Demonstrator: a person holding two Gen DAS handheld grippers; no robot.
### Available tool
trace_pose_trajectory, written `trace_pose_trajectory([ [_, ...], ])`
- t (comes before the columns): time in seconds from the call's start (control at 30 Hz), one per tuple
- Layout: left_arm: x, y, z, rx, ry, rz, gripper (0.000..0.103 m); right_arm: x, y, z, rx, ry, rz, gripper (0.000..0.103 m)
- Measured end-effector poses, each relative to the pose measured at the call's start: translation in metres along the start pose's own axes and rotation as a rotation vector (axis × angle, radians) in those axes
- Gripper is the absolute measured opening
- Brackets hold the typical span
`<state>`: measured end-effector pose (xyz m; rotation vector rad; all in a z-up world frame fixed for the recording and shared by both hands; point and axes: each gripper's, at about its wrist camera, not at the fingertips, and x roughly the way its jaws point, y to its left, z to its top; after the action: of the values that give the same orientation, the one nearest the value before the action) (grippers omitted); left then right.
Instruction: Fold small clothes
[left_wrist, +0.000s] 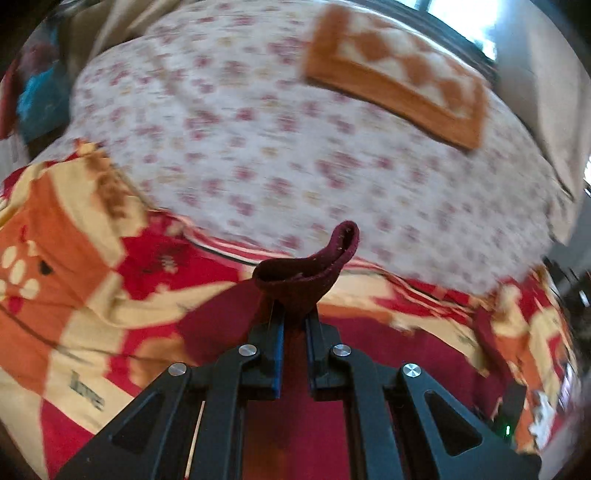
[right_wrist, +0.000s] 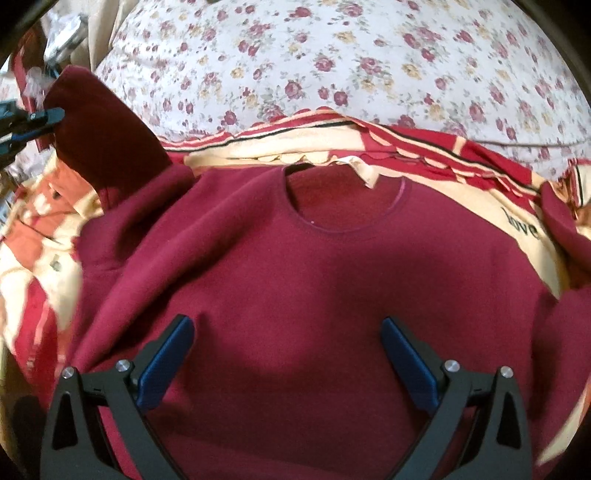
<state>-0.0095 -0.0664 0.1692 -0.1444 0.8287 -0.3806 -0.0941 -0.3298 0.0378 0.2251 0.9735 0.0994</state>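
A maroon sweater (right_wrist: 295, 280) lies front up on a red, orange and cream blanket (right_wrist: 480, 192), neckline away from me. My right gripper (right_wrist: 288, 332) is open and empty, its blue-padded fingers (right_wrist: 166, 365) spread just above the chest. My left gripper (left_wrist: 294, 314) is shut on the sweater's left sleeve cuff (left_wrist: 314, 269) and holds it up off the blanket. In the right wrist view the lifted sleeve (right_wrist: 103, 136) rises at the far left, with the left gripper's tip (right_wrist: 40, 118) pinching its end.
The patterned blanket (left_wrist: 92, 277) lies over a white floral bedsheet (left_wrist: 258, 147). An orange and cream folded towel (left_wrist: 399, 74) sits at the far right of the bed. A bright window (left_wrist: 461, 18) is beyond it. Clutter stands at the left edge (left_wrist: 37, 99).
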Motion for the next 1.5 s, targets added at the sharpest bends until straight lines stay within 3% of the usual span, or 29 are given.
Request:
trace_pose_trajectory([
  [0.23, 0.038, -0.069, -0.050, 0.019, 0.117, -0.092, 0.000, -0.058, -0.048, 0.003, 0.120, -0.062, -0.107, 0.102],
  [0.37, 0.066, -0.096, -0.082, 0.060, 0.151, -0.046, 0.000, -0.068, -0.071, -0.006, 0.186, -0.050, -0.100, 0.102],
  [0.6, 0.090, -0.116, -0.118, 0.082, 0.243, -0.064, 0.000, -0.075, -0.068, -0.013, 0.180, -0.061, -0.086, 0.102],
  [0.67, 0.084, -0.113, -0.120, 0.066, 0.266, -0.126, 0.009, -0.075, -0.066, -0.012, 0.186, -0.067, -0.062, 0.102],
  [0.73, 0.070, -0.101, -0.121, 0.015, 0.310, -0.233, 0.013, -0.075, -0.064, -0.011, 0.192, -0.066, -0.042, 0.102],
  [0.77, 0.065, -0.096, -0.121, 0.012, 0.309, -0.235, 0.014, -0.073, -0.063, -0.009, 0.193, -0.063, -0.024, 0.102],
  [0.9, 0.021, -0.077, -0.123, 0.118, 0.195, -0.070, 0.014, -0.061, -0.051, -0.003, 0.162, -0.049, 0.028, 0.102],
  [1.0, 0.012, -0.057, -0.123, 0.176, 0.139, 0.111, 0.014, -0.042, -0.034, 0.004, 0.106, -0.028, 0.034, 0.098],
  [1.1, 0.023, -0.027, -0.122, 0.133, 0.155, 0.239, 0.014, -0.013, -0.015, 0.013, 0.045, 0.023, 0.042, 0.086],
  [1.2, 0.037, -0.003, -0.123, 0.047, 0.181, 0.268, 0.014, 0.016, -0.003, 0.020, 0.010, 0.078, 0.036, 0.076],
  [1.27, 0.045, 0.006, -0.126, 0.006, 0.202, 0.272, 0.014, 0.029, 0.003, 0.020, -0.014, 0.092, 0.049, 0.042],
  [1.33, 0.053, 0.014, -0.132, -0.048, 0.218, 0.248, 0.014, 0.030, 0.008, 0.018, -0.059, 0.059, 0.013, 0.026],
  [1.37, 0.055, 0.014, -0.133, -0.058, 0.217, 0.242, 0.014, 0.027, 0.009, 0.017, -0.075, 0.047, 0.006, 0.011],
  [1.4, 0.055, 0.016, -0.136, -0.067, 0.208, 0.233, 0.014, 0.021, 0.008, 0.017, -0.078, 0.038, 0.015, 0.005],
  [1.5, 0.055, 0.019, -0.137, -0.090, 0.200, 0.216, 0.014, -0.018, -0.004, 0.025, -0.044, -0.055, 0.065, 0.004],
])
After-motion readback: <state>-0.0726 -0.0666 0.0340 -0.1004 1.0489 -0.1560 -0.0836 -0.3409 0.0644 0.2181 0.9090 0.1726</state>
